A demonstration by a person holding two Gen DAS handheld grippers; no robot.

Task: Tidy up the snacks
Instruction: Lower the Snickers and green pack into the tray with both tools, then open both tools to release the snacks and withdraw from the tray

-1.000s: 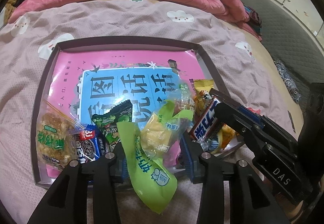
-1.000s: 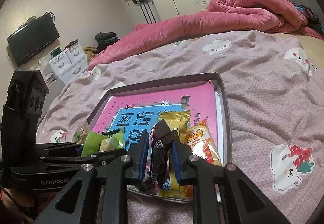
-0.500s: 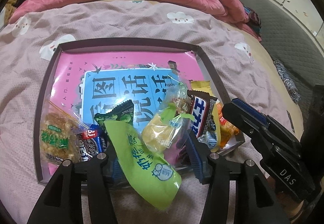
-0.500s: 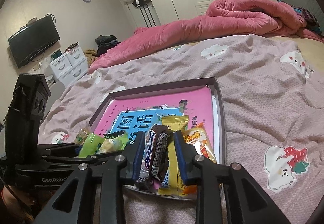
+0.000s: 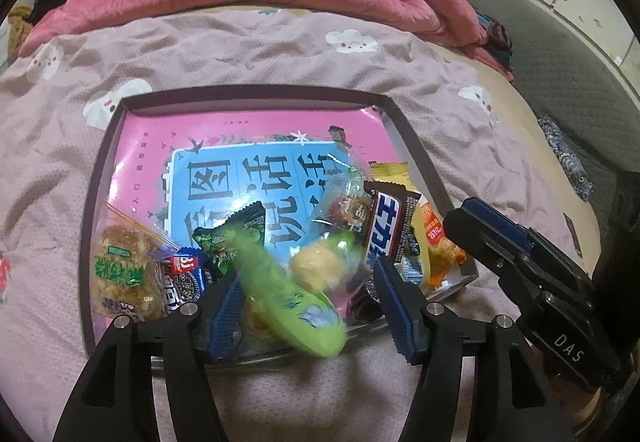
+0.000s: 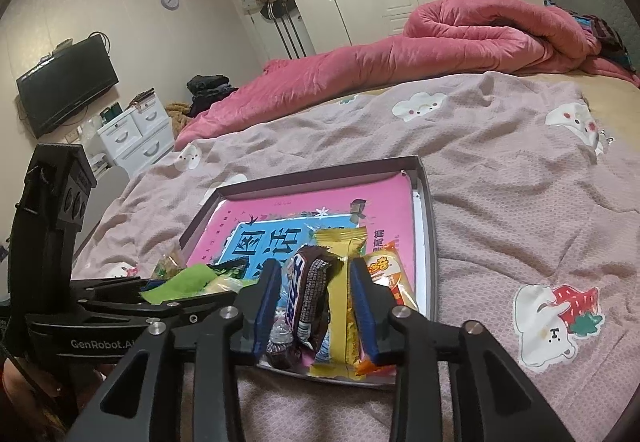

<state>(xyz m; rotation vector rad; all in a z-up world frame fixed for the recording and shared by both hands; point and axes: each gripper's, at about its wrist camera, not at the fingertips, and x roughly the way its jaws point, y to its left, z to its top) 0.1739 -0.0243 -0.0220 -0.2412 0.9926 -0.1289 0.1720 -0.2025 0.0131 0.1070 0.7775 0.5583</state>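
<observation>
A dark tray [image 5: 256, 93] with a pink and blue liner lies on the bed, with snacks along its near edge. My left gripper [image 5: 306, 306] is open; a blurred green packet [image 5: 280, 290] with a yellow cake lies loose between its fingers over the tray's near edge. My right gripper [image 6: 316, 306] is open, its fingers on either side of a brown Snickers bar [image 6: 310, 290] and a yellow packet [image 6: 340, 282] lying in the tray. The Snickers bar also shows in the left wrist view [image 5: 386, 226]. A rice cracker pack [image 5: 120, 270], an Oreo pack [image 5: 182, 278] and a dark green packet [image 5: 224, 234] lie at the left.
An orange packet [image 6: 390, 278] lies at the tray's right corner [image 6: 424, 170]. The tray sits on a mauve bedspread [image 6: 520, 170] with a rolled pink quilt [image 6: 440, 42] behind. A TV [image 6: 68, 90] and white drawers [image 6: 136, 130] stand at the far left.
My left gripper has opened and the green packet has dropped toward the tray. My right gripper has opened off the Snickers bar, which now lies in the tray.
</observation>
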